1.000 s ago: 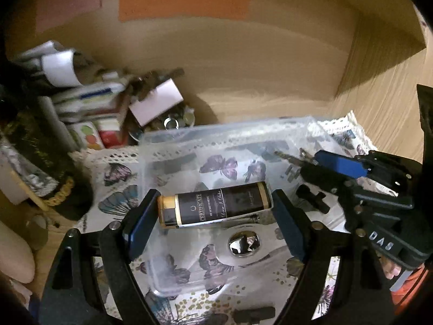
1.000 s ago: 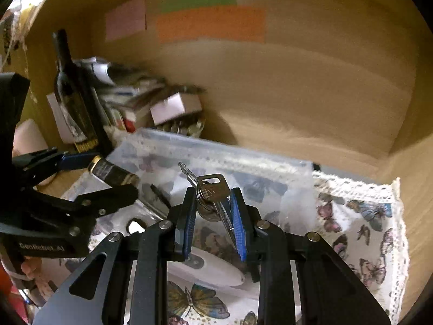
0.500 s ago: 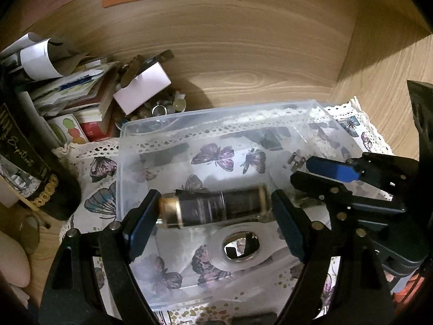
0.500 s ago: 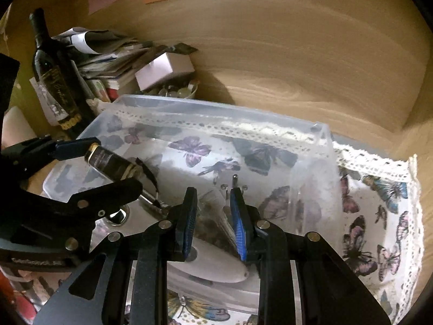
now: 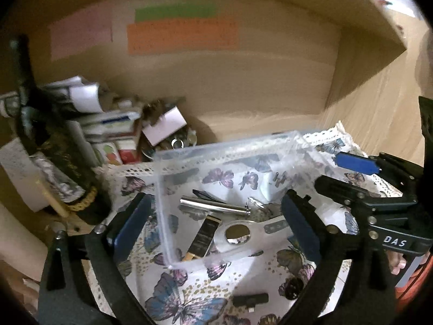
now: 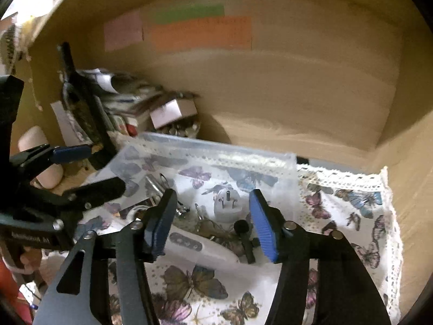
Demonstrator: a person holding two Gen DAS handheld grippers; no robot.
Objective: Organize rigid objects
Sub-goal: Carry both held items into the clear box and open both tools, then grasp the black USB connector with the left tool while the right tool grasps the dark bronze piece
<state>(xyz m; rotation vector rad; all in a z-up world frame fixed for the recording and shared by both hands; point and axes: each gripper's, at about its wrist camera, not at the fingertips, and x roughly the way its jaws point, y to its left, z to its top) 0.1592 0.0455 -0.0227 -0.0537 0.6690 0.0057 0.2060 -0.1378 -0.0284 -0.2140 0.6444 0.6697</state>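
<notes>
Your cloth (image 6: 349, 205) runs past the bin (image 6: 216, 149) on its right, leaving open room there. Left of the bin, a bottle (image 5: 62, 168) crowds its wall. Both grippers, left (image 5: 216, 224) and right (image 6: 213, 222), hang spread and empty over the bin's near rim. Inside lie the tube (image 5: 201, 239) and keys (image 5: 261, 207).

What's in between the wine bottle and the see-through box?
In the left wrist view, the left gripper's blue pad and some butterfly cloth lie between the bottle and box.
</notes>
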